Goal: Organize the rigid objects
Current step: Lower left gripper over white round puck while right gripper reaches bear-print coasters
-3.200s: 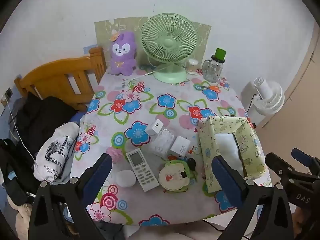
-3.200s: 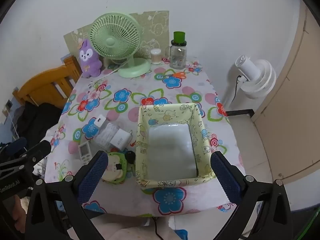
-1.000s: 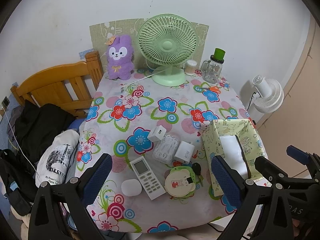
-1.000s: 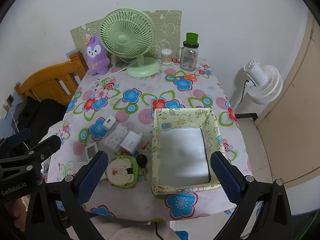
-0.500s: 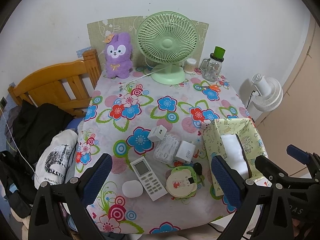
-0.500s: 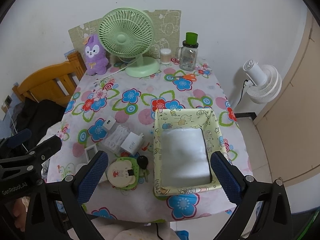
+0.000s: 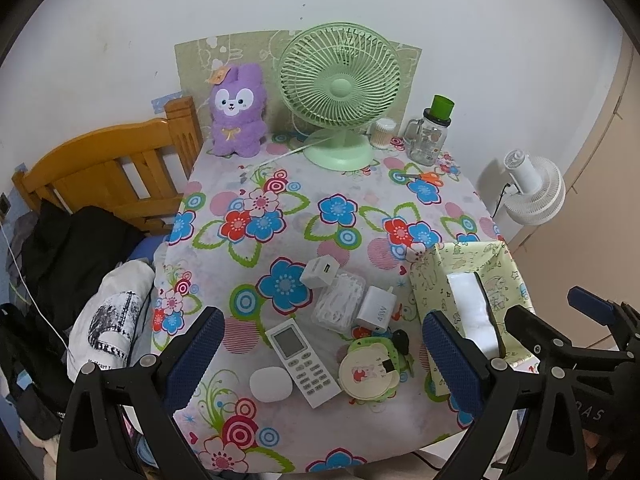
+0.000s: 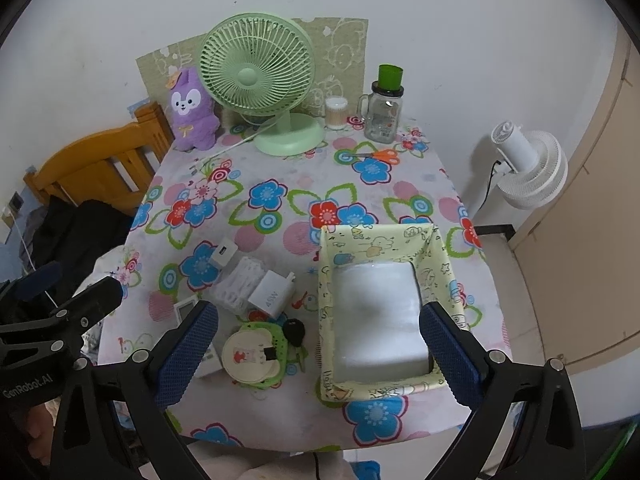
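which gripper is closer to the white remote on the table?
Left. The left gripper hangs open directly above the white remote, which lies between its fingers in view. The right gripper sits further right, over the yellow-green box.

left gripper: we've got it hovering, blue-padded fingers spread wide, nothing between them | right gripper: hovering too, jaws wide apart, empty, its black frame low in our view | side by side: each one shows at the edge of the other's camera
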{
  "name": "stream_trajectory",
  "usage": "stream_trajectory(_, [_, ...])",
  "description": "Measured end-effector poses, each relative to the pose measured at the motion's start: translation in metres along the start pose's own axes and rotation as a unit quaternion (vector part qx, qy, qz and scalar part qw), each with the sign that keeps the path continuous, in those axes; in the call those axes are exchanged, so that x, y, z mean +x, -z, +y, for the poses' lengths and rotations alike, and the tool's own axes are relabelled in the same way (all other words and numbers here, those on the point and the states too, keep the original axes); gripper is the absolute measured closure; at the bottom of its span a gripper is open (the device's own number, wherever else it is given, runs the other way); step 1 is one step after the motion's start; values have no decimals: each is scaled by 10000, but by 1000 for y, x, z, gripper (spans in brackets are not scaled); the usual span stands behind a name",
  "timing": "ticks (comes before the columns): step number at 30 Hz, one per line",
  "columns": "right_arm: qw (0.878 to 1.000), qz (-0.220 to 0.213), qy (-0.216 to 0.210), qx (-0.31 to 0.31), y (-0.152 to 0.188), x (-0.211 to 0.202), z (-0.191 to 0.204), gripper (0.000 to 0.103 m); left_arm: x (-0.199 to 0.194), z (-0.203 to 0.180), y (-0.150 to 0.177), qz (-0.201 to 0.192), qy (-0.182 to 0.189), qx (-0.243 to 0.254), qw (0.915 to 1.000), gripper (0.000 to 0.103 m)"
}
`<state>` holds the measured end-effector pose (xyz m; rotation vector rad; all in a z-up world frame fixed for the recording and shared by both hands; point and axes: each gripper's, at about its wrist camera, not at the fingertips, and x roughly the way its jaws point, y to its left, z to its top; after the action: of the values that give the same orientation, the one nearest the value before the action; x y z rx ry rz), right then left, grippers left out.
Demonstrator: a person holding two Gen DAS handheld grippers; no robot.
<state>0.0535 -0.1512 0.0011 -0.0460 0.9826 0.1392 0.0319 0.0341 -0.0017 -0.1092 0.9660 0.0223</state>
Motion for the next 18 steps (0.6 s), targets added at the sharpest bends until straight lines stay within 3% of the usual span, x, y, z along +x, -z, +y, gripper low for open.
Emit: stream_trajectory(18, [9994, 338, -56, -92, 4, 40, 47, 5, 33, 45, 8, 403, -161, 213, 9988, 3])
